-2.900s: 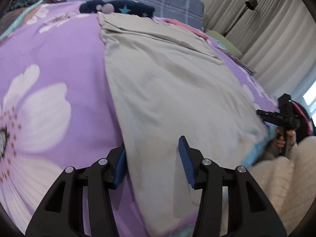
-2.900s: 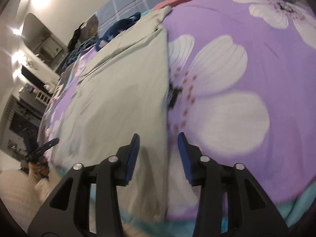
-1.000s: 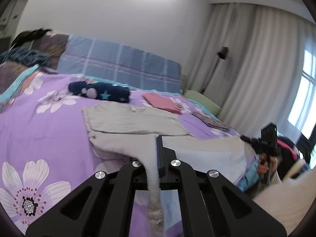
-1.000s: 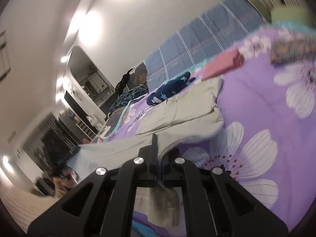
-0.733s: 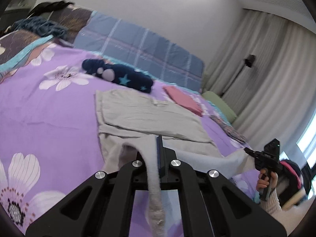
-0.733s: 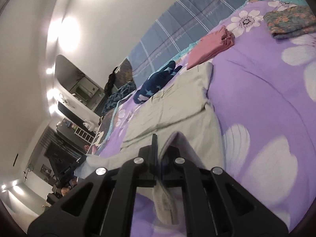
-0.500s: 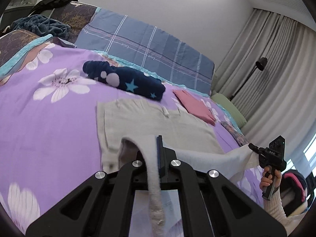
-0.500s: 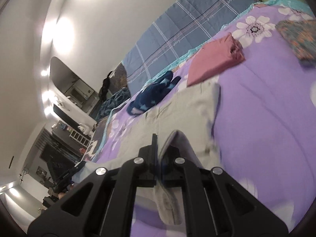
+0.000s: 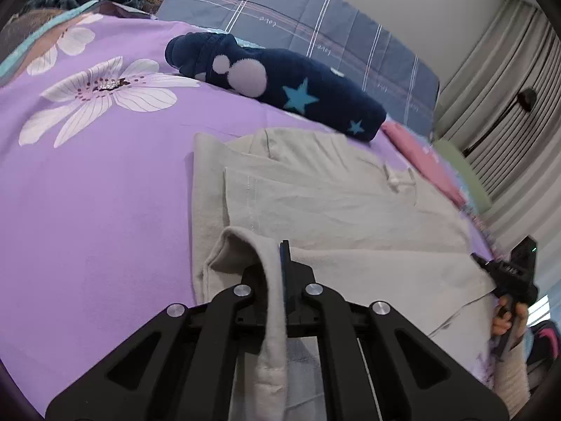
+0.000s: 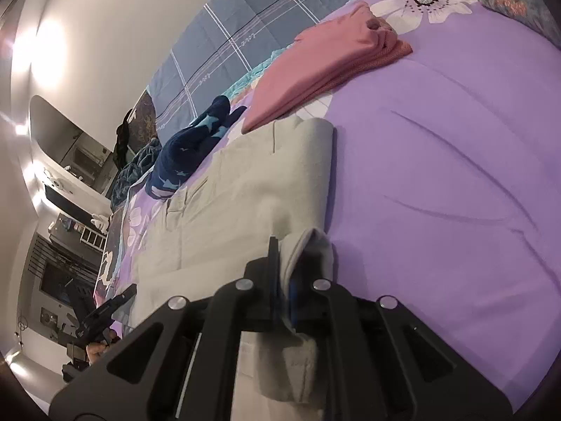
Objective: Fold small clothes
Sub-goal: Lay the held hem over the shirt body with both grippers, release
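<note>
Between the left gripper's [image 9: 282,256] closed jaws sits a hem of the beige garment [image 9: 333,203]; the right gripper [image 10: 284,263] pinches another (jaws just easing apart). Beyond both, it lies half-folded on the bedspread [image 9: 105,182], navy bundle [image 9: 280,84] farther off.

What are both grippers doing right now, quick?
Left gripper: closed on the beige garment.
Right gripper: closed on the same garment.

- One beige garment [image 9: 333,203], spread on the bed.
- One navy star-print bundle [image 9: 280,84].
- One folded pink garment [image 10: 326,59].
- One purple floral bedspread [image 9: 98,189].
- One blue plaid pillow [image 9: 315,24].
- One green pillow [image 9: 463,175].
- One patterned folded cloth [image 10: 515,3].
- Two grippers: left gripper [image 9: 282,263], right gripper [image 10: 284,263].
</note>
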`<state>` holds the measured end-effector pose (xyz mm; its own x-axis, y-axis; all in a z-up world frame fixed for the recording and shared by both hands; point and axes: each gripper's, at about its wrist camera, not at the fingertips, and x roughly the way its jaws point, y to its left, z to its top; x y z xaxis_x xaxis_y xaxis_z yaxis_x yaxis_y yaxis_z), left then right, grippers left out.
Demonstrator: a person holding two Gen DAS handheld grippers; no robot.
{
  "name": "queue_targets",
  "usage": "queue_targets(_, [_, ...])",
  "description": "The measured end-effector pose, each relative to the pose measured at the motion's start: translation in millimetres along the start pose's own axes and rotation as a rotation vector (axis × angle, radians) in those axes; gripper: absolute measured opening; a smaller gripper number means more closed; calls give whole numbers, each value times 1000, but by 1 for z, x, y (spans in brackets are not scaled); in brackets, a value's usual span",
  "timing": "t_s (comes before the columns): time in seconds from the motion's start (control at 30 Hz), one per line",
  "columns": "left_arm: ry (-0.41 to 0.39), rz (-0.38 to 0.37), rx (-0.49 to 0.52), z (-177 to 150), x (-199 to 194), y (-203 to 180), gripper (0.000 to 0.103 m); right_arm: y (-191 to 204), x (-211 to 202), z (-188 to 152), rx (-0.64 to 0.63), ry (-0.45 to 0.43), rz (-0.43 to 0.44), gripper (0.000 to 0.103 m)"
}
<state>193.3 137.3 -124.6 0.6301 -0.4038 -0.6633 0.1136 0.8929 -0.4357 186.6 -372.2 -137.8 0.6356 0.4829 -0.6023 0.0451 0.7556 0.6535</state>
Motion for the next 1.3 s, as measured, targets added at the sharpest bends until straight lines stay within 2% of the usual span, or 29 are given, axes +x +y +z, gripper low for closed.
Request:
queue_targets(0.07, [-7,10,-1,3,-6,1,9,5,-5,0,-28,-2,-26,11])
queue_targets(0.1, [-12,32,10,3,-11,-1,17,10,-9,-1,-56,-9,-46,15])
queue_targets(0.13, [-22,52,21,2,-18,-4,29,14,-14,-2,-76,-14,-57,22])
queue_targets(0.17, [-32,56,29,1,-22,-6,33,18,-20,-6,-105,-21,-65,26])
queue_targets(0.27, [-56,24,68,-7,-45,-14,35,23,-36,-19,-147,-19,-79,26])
queue_targets(0.37, [-39,-27,92,-27,-61,-21,33,21,-49,-31,-143,-13,-76,26])
queue_targets(0.43, [-23,-20,91,-38,-62,-23,28,22,-55,-39,-135,-16,-72,25])
queue_targets(0.53, [16,0,66,-49,-54,-20,21,24,-58,-44,-138,-16,-82,16])
queue_targets(0.67, [23,1,13,-47,-47,-10,10,26,-58,-45,-138,-18,-85,7])
queue_targets(0.77, [21,4,10,-41,-45,-10,2,30,-60,-41,-144,-35,-61,6])
queue_targets(0.87, [-4,-1,9,-31,-48,-13,2,32,-62,-34,-129,-45,-35,5])
queue_targets(1.0, [-14,30,47,-19,-49,-20,2,39,-66,-22,-130,-71,-10,5])
queue_targets(1.1, [-15,5,30,-10,-48,-20,2,41,-65,-15,-123,-69,13,5])
queue_targets(1.23, [-50,-6,33,23,-47,-27,1,47,-58,12,-115,-74,9,4])
queue_targets(1.3, [-76,13,51,48,-41,-34,1,53,-51,40,-115,-93,12,4])
